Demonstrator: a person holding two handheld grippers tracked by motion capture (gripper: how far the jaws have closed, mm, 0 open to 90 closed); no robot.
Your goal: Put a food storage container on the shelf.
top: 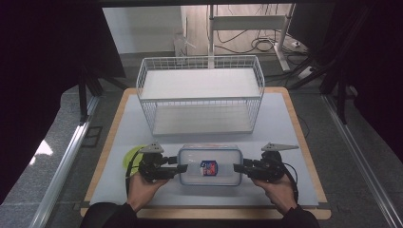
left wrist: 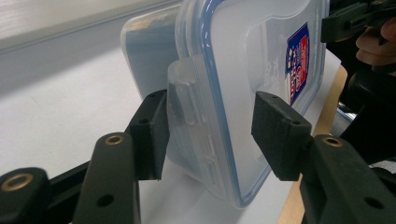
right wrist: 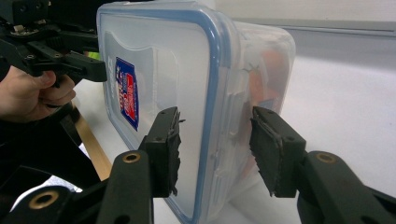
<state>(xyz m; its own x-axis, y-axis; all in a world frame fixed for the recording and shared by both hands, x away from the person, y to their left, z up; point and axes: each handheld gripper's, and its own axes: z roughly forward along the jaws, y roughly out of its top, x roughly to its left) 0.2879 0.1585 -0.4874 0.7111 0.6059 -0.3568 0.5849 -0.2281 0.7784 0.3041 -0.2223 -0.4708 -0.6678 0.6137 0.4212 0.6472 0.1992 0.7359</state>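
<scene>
Container (top: pixel 210 165), clear plastic with a blue-rimmed lid and a red-and-blue label on top, sits flat on the white counter (top: pixel 285 123) near the person's edge, lengthwise across. Behind it, well apart, stands a white wire basket (top: pixel 200 93), two-tiered. A yellow-green object (top: pixel 129 156) lies on the counter just beyond the left tool, partly hidden by it; cannot tell what it is.

Left tool (top: pixel 182 168) comes in level from the left at the container's short end. In the left gripper view (left wrist: pixel 210 133) the jaws straddle the lid's edge and its side latch (left wrist: pixel 187 112): one pad lies against the latch flap, the other stands off the lid's top face with a visible gap. Half open, no clamp yet.

Right tool (top: pixel 237 167) mirrors it at the opposite short end. In the right gripper view (right wrist: pixel 215 149) the jaws bracket the lid rim and the latch on that side; one pad is close to the lid's top face, the other just beside the wall, with gaps on both. Partly open, nothing gripped.

Hands (top: pixel 142 187) grasp each tool from below, forearms entering at the bottom edge.
</scene>
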